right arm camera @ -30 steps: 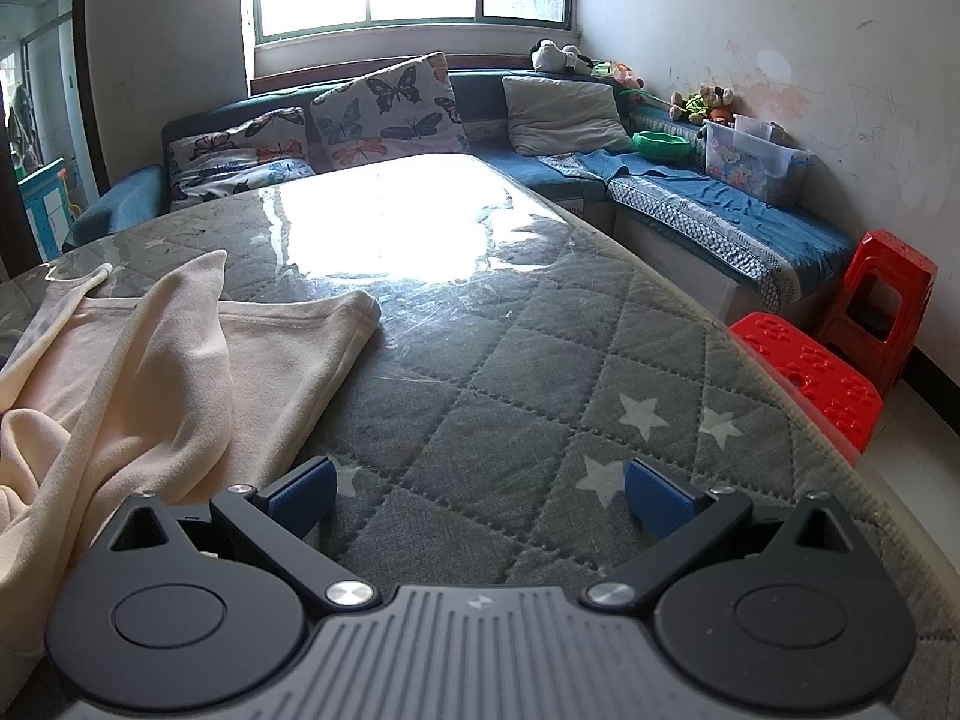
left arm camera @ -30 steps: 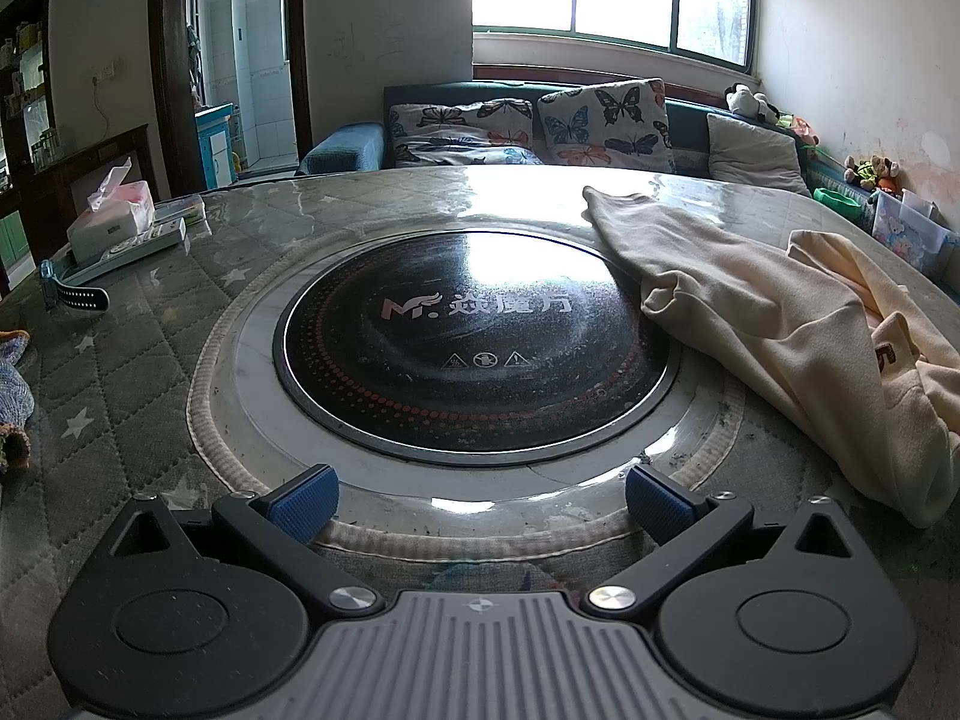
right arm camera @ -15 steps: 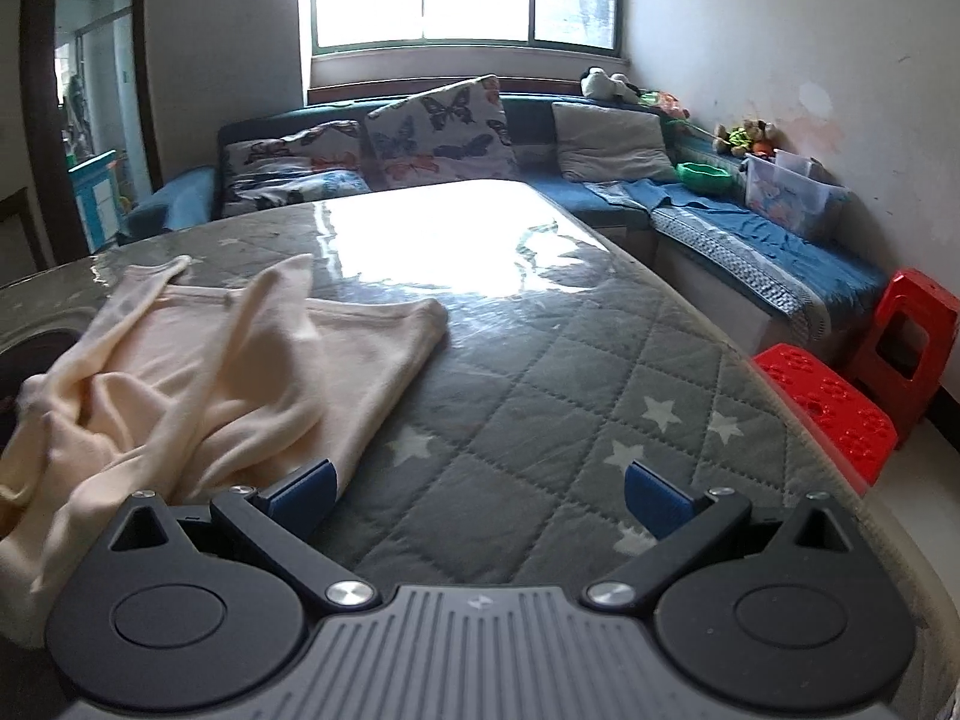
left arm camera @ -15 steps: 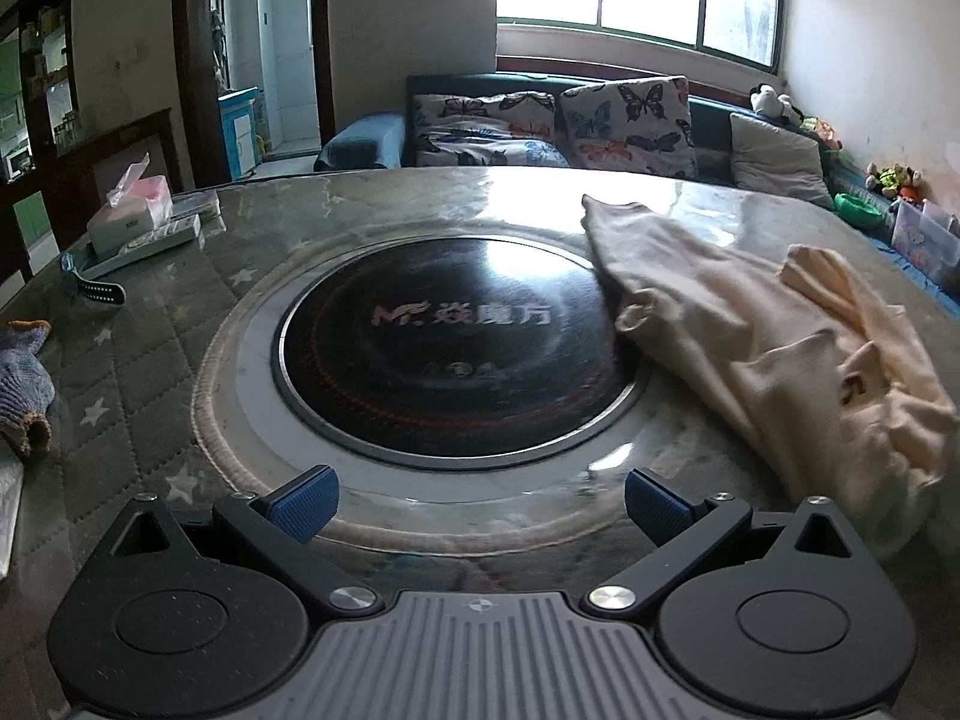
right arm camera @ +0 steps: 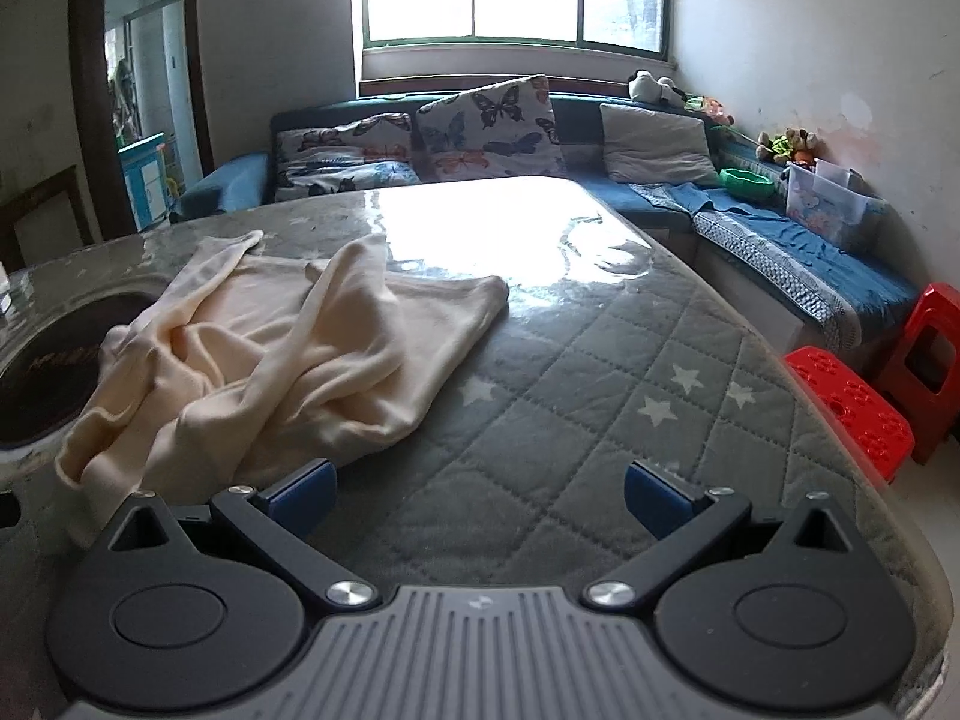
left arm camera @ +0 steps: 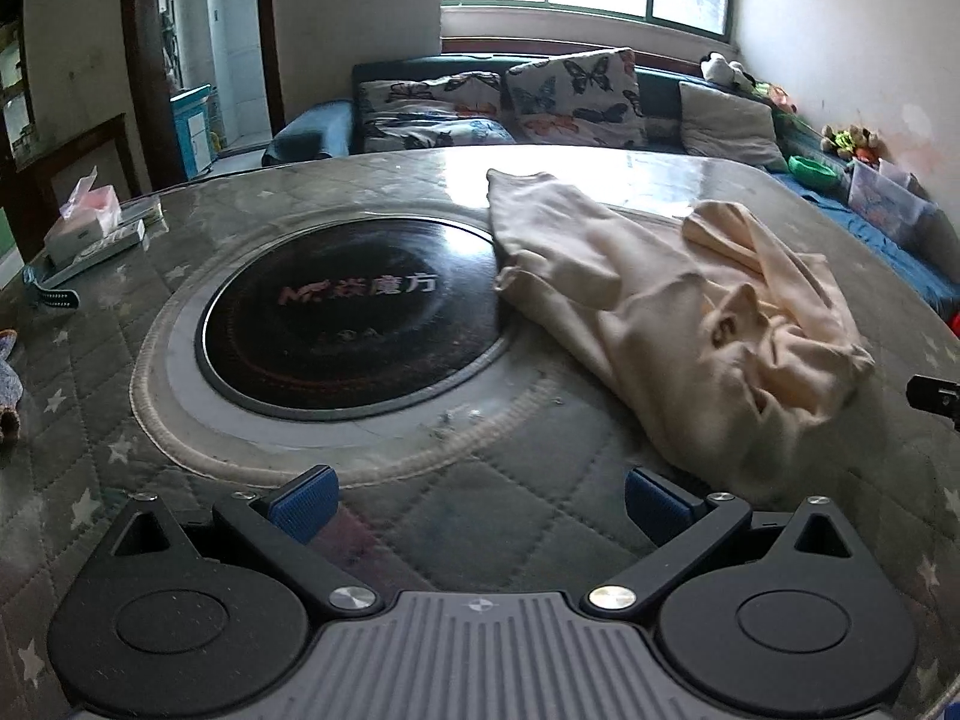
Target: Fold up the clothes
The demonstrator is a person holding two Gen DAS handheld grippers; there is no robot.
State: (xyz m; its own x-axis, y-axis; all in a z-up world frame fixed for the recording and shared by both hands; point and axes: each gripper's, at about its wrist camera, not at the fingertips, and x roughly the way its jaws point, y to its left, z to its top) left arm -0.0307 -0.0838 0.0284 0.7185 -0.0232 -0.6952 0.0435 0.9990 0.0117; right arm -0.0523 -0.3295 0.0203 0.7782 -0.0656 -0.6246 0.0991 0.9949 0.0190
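Note:
A cream garment [left arm camera: 672, 306] lies crumpled on the quilted grey table cover [left arm camera: 492, 516], to the right of the black round hotplate [left arm camera: 354, 324]. In the right wrist view the same cream garment [right arm camera: 282, 354] spreads across the left half of the table, one sleeve draped over its body. My left gripper [left arm camera: 477, 501] is open above the bare cover, short of the garment's near edge. My right gripper [right arm camera: 477, 495] is open too, its left fingertip [right arm camera: 303, 489] just by the garment's near hem. Nothing sits between either pair of fingers.
A tissue box [left arm camera: 84, 222] and a remote lie at the table's far left, with a watch [left arm camera: 57, 299] near them. A sofa with butterfly cushions [right arm camera: 486, 126] runs behind the table. Red plastic stools [right arm camera: 864, 414] stand off the right edge.
Both grippers have pulled back and risen, so more of the table and the whole garment show. The garment itself has not moved. Both stay open.

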